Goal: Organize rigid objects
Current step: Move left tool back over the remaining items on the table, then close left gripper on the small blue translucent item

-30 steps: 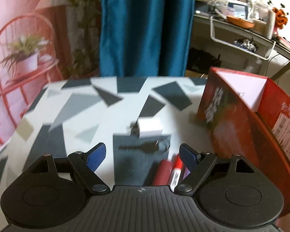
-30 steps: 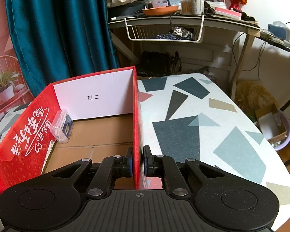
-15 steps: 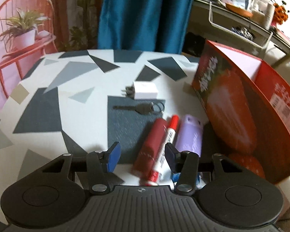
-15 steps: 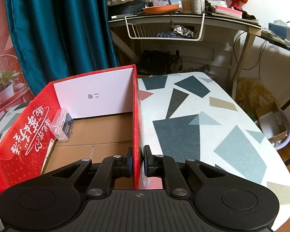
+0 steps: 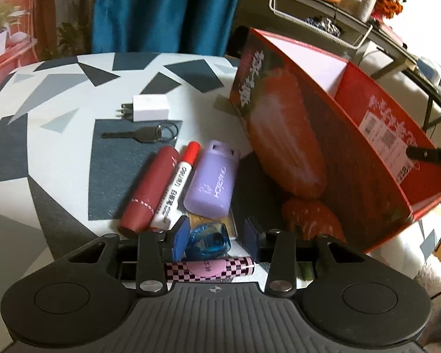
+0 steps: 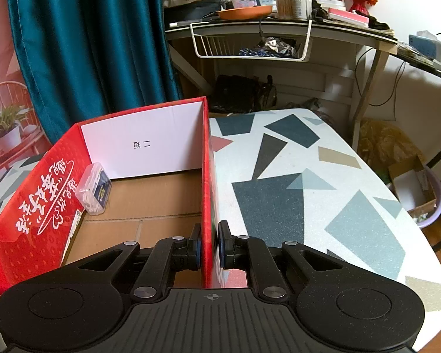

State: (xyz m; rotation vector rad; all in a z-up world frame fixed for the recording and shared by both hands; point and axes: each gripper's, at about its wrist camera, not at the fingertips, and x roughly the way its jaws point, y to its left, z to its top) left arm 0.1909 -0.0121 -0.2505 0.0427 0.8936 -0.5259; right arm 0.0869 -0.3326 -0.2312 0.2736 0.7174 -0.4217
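1. Left gripper (image 5: 216, 234): jaws just closing around the blue object (image 5: 210, 239), beside the red box (image 5: 323, 158); pads not yet pressing.
2. Right gripper (image 6: 209, 245): clamped on the box wall.
3. Risk: the smooth, faceted object may squirt sideways from an off-centre pinch.

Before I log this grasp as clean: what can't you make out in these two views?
- Left wrist view: whether the left gripper, jaws just closing, touches the blue translucent object; what it is, unclear.
- Left wrist view: the pink checkered tube, partly behind the fingers.
- Right wrist view: the red box floor nearest the camera, behind the right gripper.
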